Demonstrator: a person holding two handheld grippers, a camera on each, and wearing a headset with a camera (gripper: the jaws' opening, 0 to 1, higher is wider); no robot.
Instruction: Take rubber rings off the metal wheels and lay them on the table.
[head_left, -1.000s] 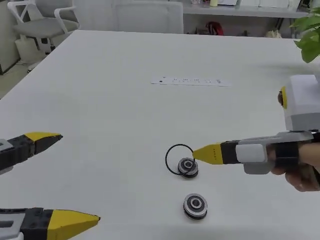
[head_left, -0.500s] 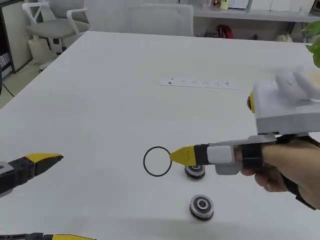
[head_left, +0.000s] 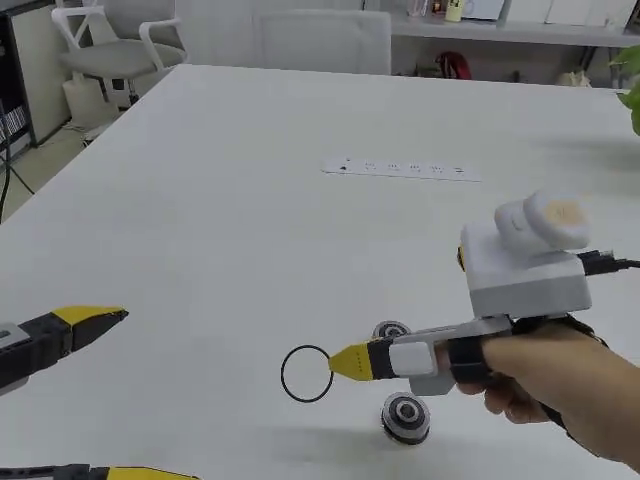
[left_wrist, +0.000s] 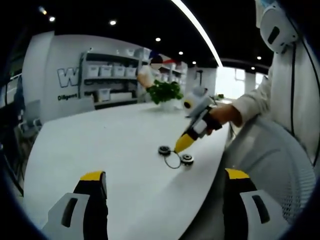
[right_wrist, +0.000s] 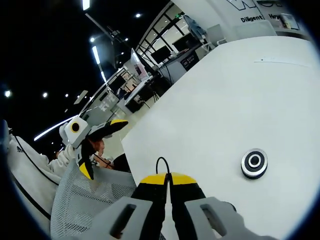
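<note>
Your right gripper (head_left: 335, 362) has its yellow jaws pressed together on the rubber ring (head_left: 283, 373); in the right gripper view the black loop (right_wrist: 161, 162) rises from between the closed tips (right_wrist: 169, 176). A second ago that ring lay looped against the farther metal wheel (head_left: 391, 331) with the gripper tip at its edge. Half a second ago it was already drawn off to the left. It now hangs from the tips well clear of both wheels, on the open table (head_left: 250, 200) to their left. Treat this ring as removed: the remaining action for it is to lay it flat and part the jaws. From the head view it cannot be told whether the ring already touches the surface, so lower it until it does before you let go. The nearer wheel (head_left: 406, 414) shows a dark band around its rim; take it as the next ring to pull. Your left gripper (left_wrist: 164, 176) is idle at the near left, jaws spread wide and holding nothing, well apart from the wheels. Bring it in to steady the nearer wheel if it slides.
</note>
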